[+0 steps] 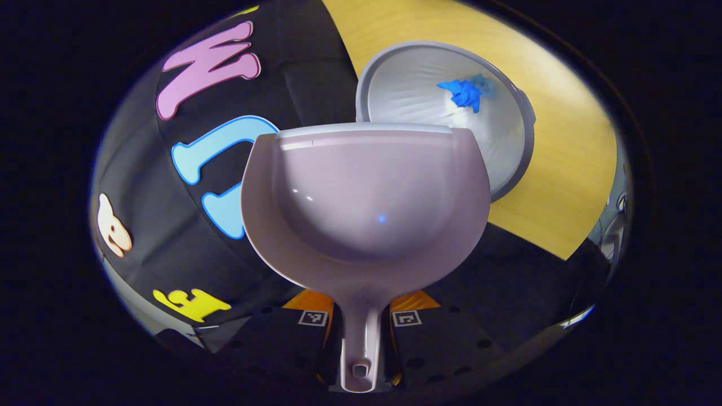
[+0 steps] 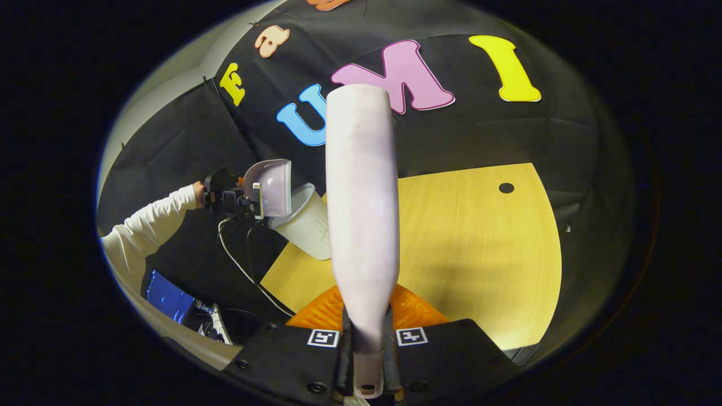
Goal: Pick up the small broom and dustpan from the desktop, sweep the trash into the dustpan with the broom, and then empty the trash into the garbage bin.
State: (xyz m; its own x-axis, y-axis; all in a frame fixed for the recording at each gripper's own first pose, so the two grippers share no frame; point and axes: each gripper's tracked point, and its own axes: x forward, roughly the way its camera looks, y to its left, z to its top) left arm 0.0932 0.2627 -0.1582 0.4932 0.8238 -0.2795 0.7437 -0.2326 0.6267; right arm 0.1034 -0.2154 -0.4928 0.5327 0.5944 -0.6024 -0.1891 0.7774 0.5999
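Note:
My left gripper (image 1: 361, 304) is shut on the handle of a pale pink dustpan (image 1: 366, 197), whose scoop faces the camera with nothing in it. Just beyond its front lip stands the grey garbage bin (image 1: 507, 146), with crumpled blue trash (image 1: 465, 93) lying inside. My right gripper (image 2: 366, 307) is shut on the handle of the pale pink broom (image 2: 361, 197), which points up and away over the table. In the right gripper view the left gripper (image 2: 231, 197) sits far to the left, holding the dustpan (image 2: 273, 186) tipped over the bin (image 2: 307, 228).
The wooden table (image 2: 479, 242) has a small dark hole (image 2: 506, 188) near its far edge. A person's white sleeve (image 2: 146, 225) reaches to the left gripper. A cable (image 2: 242, 270) hangs below it, and a lit screen (image 2: 169, 299) stands at the lower left.

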